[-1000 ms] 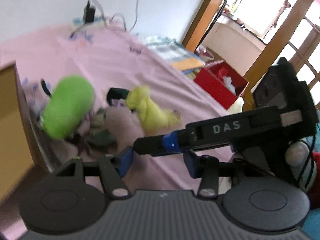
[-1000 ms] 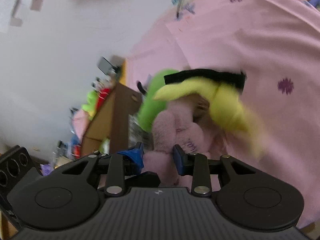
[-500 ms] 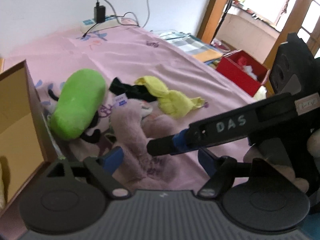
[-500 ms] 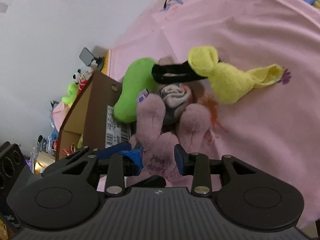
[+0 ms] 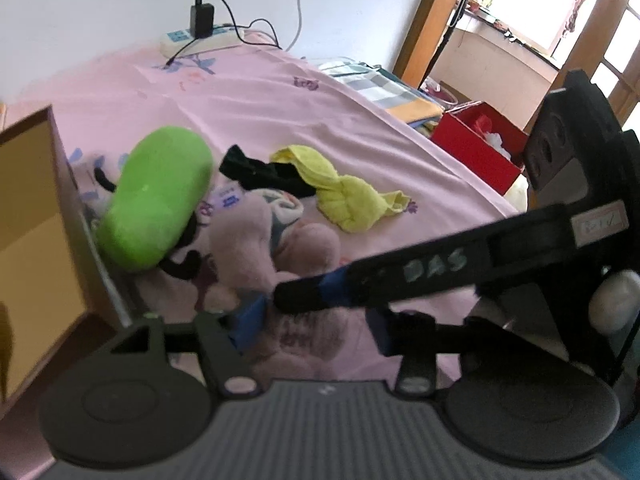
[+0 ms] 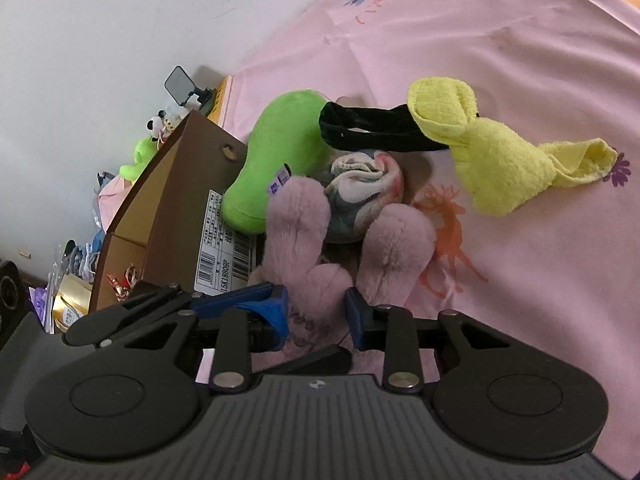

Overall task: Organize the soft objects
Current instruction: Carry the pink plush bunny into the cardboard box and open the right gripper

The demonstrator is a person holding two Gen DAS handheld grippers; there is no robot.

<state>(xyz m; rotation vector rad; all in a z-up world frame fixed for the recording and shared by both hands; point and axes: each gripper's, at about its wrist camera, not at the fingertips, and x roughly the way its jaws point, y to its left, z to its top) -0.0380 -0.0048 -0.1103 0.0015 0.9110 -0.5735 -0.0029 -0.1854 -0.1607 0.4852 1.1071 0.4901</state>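
Under the pink plush [image 6: 316,292], a half-hidden patterned cloth ball [image 6: 360,192].

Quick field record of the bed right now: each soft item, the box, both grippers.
surface: pink bedsheet
pink plush toy: between both grippers' jaws
green plush: against cardboard box
yellow towel: lying beside black cloth strip
left gripper: closing around the pink plush
right gripper: closing around the pink plush

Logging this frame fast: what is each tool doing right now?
Left tool: closing around the pink plush toy; grip cannot be told.
Right tool: closing, pads against the pink plush toy's lobe.
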